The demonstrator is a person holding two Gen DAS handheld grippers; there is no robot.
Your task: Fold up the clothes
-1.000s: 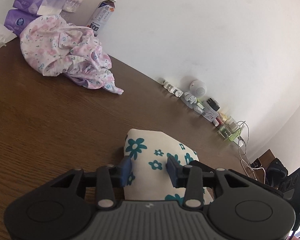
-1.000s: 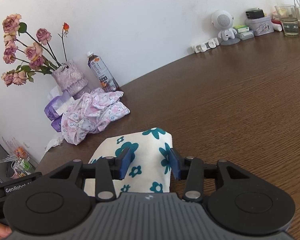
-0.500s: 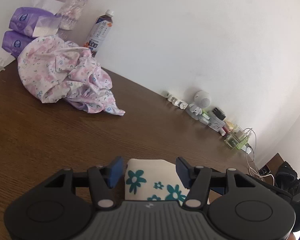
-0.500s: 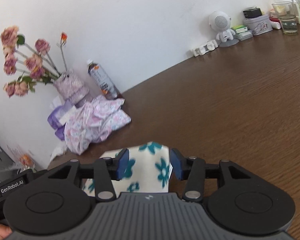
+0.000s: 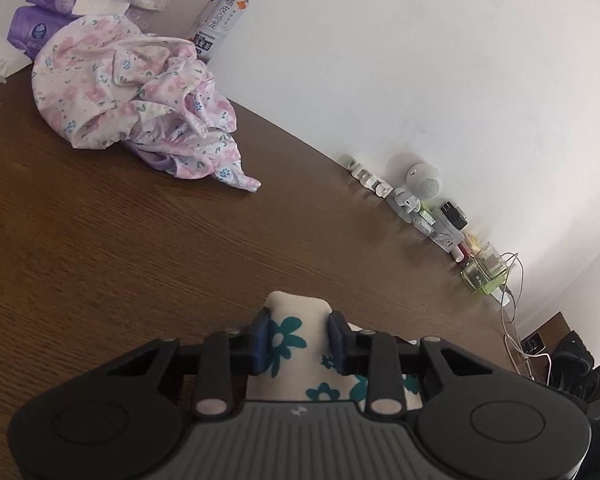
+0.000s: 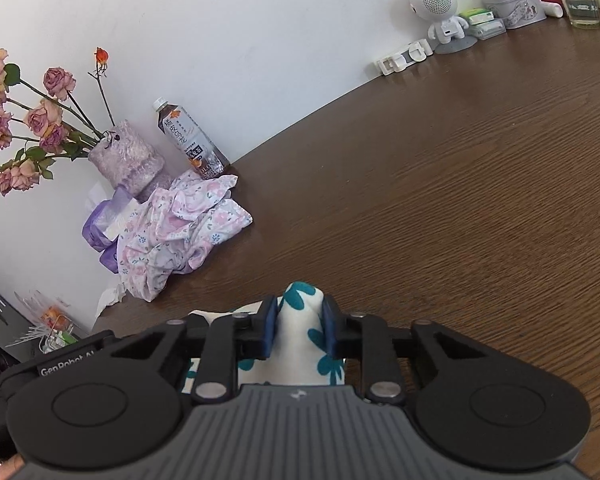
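1. We hold a gripper in each hand, and both point forward and tip down toward the brown table (image 5: 140,264).
2. Our left gripper (image 5: 299,338) has its two blue pads (image 5: 261,340) on either side of a bump of white cloth with teal flowers (image 5: 294,336).
3. The left jaws are closing, and the pads press on the cloth from both sides, so the cloth is pinched.
4. Our right gripper (image 6: 299,326) also has the white cloth with teal flowers (image 6: 300,320) between its blue pads (image 6: 269,326).
5. The right jaws are closing too, and they squeeze a narrow fold of cloth that pokes up past the tips.
6. The cloth lies on the table close to us, right under both grippers, and most of it hides behind the black gripper bodies.
7. In the right view we see a bit of the other gripper's black body at the bottom left, so the two grippers are near each other.
8. A second bundle, the pink flowery clothes (image 5: 136,92), sits crumpled far off by the white wall.
9. A drink bottle (image 5: 220,16) stands just behind that bundle, upright against the wall.
10. A vase of dried roses (image 6: 124,156) stands beside the bottle, just above the pink bundle in the right view.
11. A small white robot toy (image 6: 440,12) stands far along the wall with little boxes and a glass near it.
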